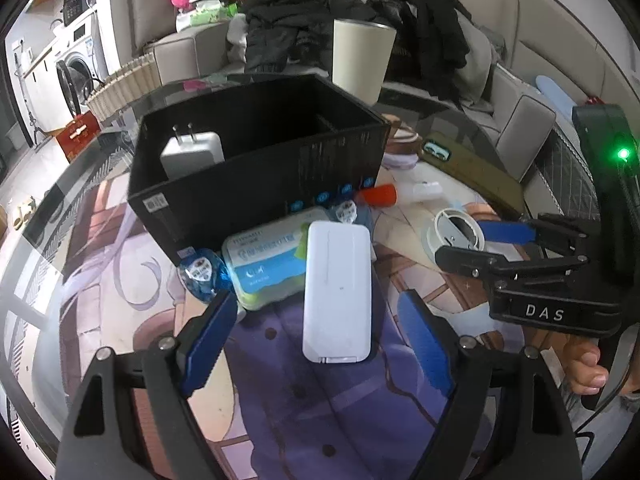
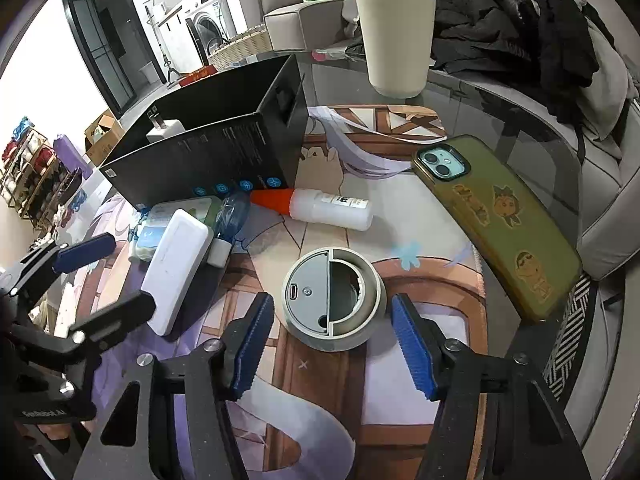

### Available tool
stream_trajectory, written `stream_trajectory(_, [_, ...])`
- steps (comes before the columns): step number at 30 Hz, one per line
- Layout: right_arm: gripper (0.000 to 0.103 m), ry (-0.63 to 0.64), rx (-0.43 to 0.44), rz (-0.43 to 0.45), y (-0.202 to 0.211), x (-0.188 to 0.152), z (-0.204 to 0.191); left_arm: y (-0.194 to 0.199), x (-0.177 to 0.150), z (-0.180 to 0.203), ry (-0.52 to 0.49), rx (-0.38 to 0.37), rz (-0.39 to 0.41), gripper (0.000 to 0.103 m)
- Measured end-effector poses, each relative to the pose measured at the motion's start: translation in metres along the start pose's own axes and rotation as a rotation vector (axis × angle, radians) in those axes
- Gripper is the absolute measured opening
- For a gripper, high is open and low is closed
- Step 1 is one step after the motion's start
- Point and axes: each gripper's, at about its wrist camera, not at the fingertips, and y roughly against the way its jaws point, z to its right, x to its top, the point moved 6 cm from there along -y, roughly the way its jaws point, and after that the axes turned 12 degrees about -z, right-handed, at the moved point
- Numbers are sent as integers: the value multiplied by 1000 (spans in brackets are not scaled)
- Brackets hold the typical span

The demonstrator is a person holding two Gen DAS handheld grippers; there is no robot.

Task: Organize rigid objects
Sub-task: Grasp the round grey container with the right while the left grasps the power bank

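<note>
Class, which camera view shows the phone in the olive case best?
The right wrist view: the phone lies in full sight, camera lenses and cartoon stickers clear. The left wrist view shows it small, far off and foreshortened.

**Plastic, card and glass on a printed mat**

The white power bank [image 1: 337, 294] looked smooth, matt plastic. The black box [image 1: 256, 160] was matt printed card. The blue gripper pads [image 2: 414, 348] were ribbed. The tabletop [image 2: 500, 120] was glossy dark glass, the mat [image 2: 400, 380] printed, low-sheen.
</note>
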Motion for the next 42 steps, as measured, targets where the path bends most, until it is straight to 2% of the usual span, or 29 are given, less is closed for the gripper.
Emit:
stream_trajectory(7, [56, 2, -2, -8, -2, 2, 0, -13, -1, -1, 4, -9, -49, 68])
stream_trajectory(18, [56, 23, -34, -8, -5, 3, -2, -18, -1, 5, -42, 69, -54, 67])
stream_trajectory(20, [55, 22, -39, -9, -5, 2, -2, -16, 0, 4, -38, 71, -52, 59])
stream_trajectory(22, [54, 14, -28, -9, -5, 2, -1, -15, 0, 5, -46, 79, -48, 38])
stream_trajectory(24, [53, 15, -26, -11, -4, 2, -1, -17, 0, 4, -47, 57, -56, 38])
stream_trajectory(30, [53, 36, -15, -14, -4, -2, -10, -13, -6, -4, -51, 75, -47, 38])
stream_trajectory(42, [53, 134, 40, -36, -7, -13, -60, 0, -32, -32, -19, 80, -63, 38])
